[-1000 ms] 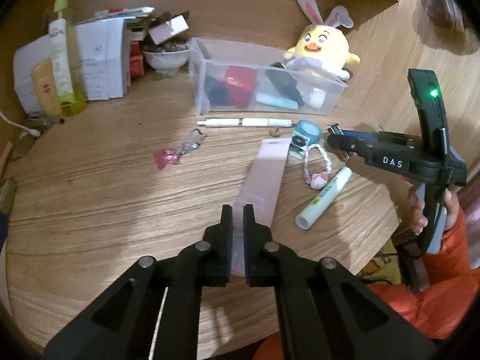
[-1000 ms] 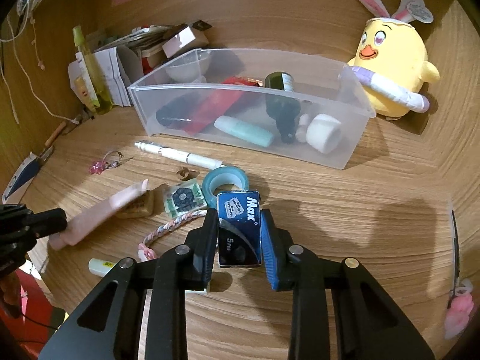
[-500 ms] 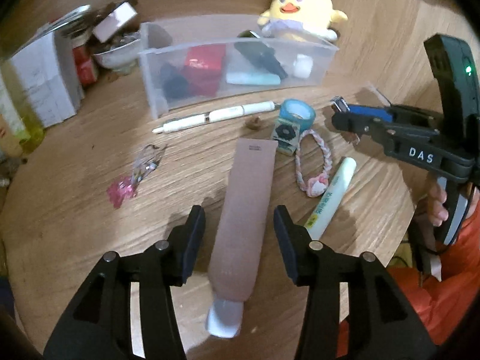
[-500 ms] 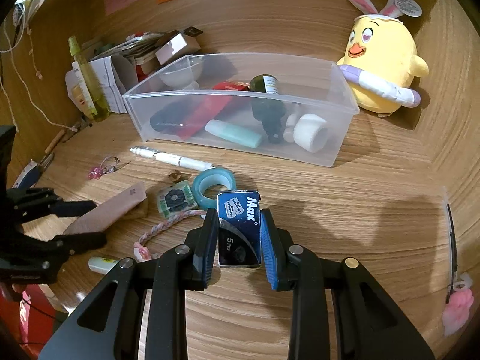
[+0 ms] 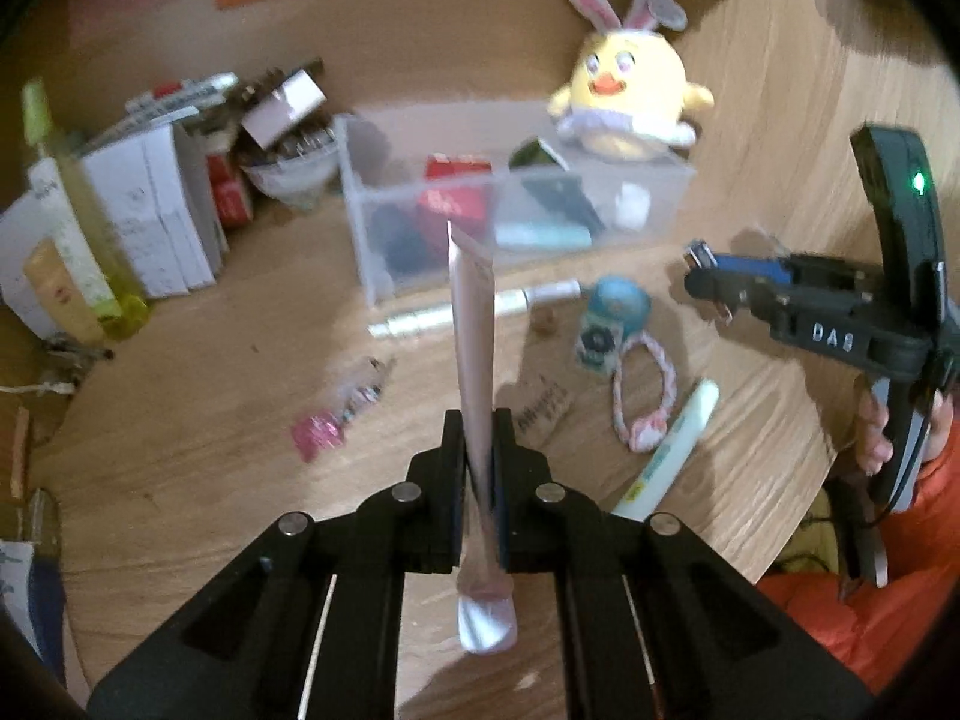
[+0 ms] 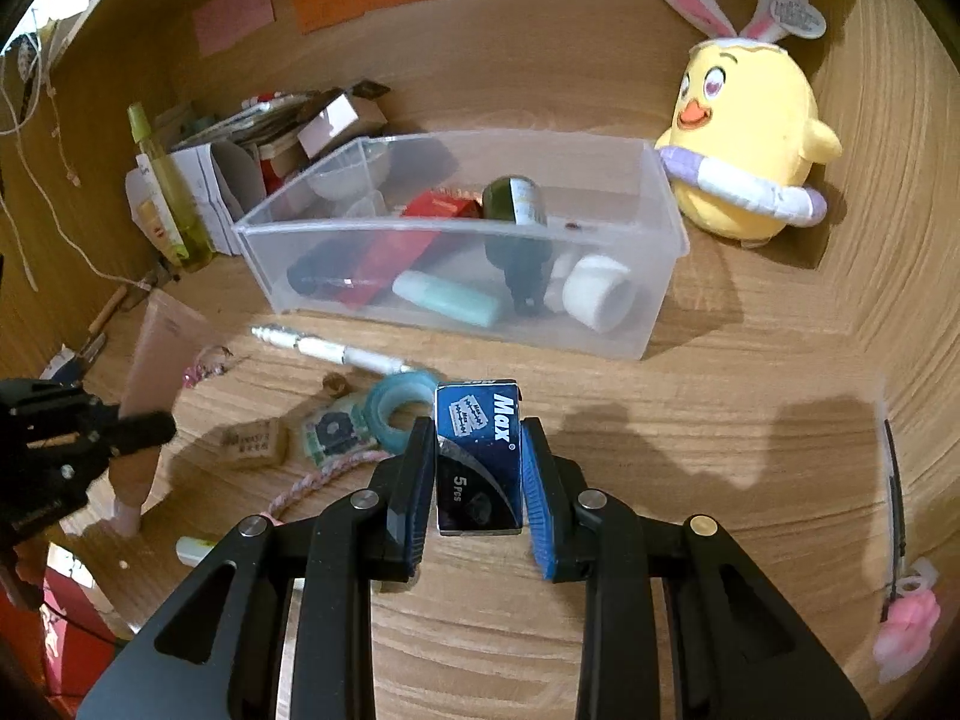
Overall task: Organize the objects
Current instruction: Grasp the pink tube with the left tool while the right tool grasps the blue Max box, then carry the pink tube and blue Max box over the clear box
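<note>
Two items being held at once, one per claw. Looking first along the left claw (image 5: 478, 438): pinching a long pale-pink squeeze tube (image 5: 471, 330) low on its body, the silvery cap end hanging below the fingers and the flat crimped end pointing up toward the clear plastic storage bin (image 5: 420, 216). Lifting it off the round wooden table (image 5: 180, 450), apparently, though the blur is making contact hard to judge. Lying loose on the table beyond: a white pen (image 5: 480, 309), a teal tape roll (image 5: 621, 300), a pink-and-white braided hair tie (image 5: 642, 390), a white-and-green tube (image 5: 669, 450) and a pink sparkly keychain (image 5: 324, 426). Sitting behind the bin, a yellow plush chick with bunny ears (image 5: 624, 96).

Turning to the right wrist view: the right claw (image 6: 478, 468) gripping a small dark-blue "Max" razor-blade box (image 6: 477, 456) by its two sides, hovering just short of the bin's near wall (image 6: 456, 276). Already lying inside, a red box, a mint tube, a dark green bottle and a white jar.

Judging the step in hand as the carry phase, both pieces grasped and neither yet stowed. Calling next for raising each piece over the near wall, finding a gap among the contents, then parting the fingers. Angling the long tube lengthwise probably needed, since standing upright risks tipping out.
</note>
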A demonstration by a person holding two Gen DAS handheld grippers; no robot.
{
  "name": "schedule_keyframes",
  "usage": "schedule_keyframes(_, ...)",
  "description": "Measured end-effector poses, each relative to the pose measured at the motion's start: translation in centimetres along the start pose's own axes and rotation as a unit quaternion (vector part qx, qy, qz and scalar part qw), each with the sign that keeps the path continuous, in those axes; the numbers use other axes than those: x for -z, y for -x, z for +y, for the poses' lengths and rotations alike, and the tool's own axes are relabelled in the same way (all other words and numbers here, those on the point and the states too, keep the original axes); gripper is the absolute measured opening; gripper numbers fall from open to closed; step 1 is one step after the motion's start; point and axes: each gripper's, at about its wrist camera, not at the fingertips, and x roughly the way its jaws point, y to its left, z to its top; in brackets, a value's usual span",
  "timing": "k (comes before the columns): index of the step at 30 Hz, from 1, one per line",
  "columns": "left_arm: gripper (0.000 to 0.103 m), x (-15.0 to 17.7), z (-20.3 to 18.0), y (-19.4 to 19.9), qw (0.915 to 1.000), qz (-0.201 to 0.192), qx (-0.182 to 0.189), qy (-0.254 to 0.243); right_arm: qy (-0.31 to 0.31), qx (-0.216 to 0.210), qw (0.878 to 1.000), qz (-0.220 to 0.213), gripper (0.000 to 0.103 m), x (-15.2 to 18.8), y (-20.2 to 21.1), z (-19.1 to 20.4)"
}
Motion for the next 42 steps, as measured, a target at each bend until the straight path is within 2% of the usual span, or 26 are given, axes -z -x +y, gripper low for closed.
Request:
schedule_keyframes(5, 0.007, -1.6, 0.6, 1.2, 0.9994, -0.031, -0.002, 0.014, 0.002, 0.002, 1.0, -0.024, 0.025, -1.2, 1.2, 0.0)
schedule_keyframes(13, 0.007, -4.1, 0.8, 2.7, 0.9963, -0.078, 0.015, 0.031, 0.007, 0.008, 0.998, -0.063, 0.025, -3.5, 2.9, -0.1)
schedule_keyframes(26, 0.007, -10.0, 0.6, 3.7, 0.9897, -0.138, 0.025, 0.031, 0.014, 0.012, 0.994, -0.109, 0.025, -7.8, 4.0, -0.6)
schedule_keyframes(34, 0.007, -12.9, 0.7, 3.1, 0.9875, -0.151, 0.027, 0.034, 0.023, 0.014, 0.993, -0.119, 0.025, -10.3, 3.2, -1.0)
schedule_keyframes(42, 0.007, -15.5, 0.6, -0.2, 0.9905, -0.132, 0.019, 0.033, 0.025, 0.02, 0.993, -0.111, 0.025, -12.3, 1.2, -2.1)
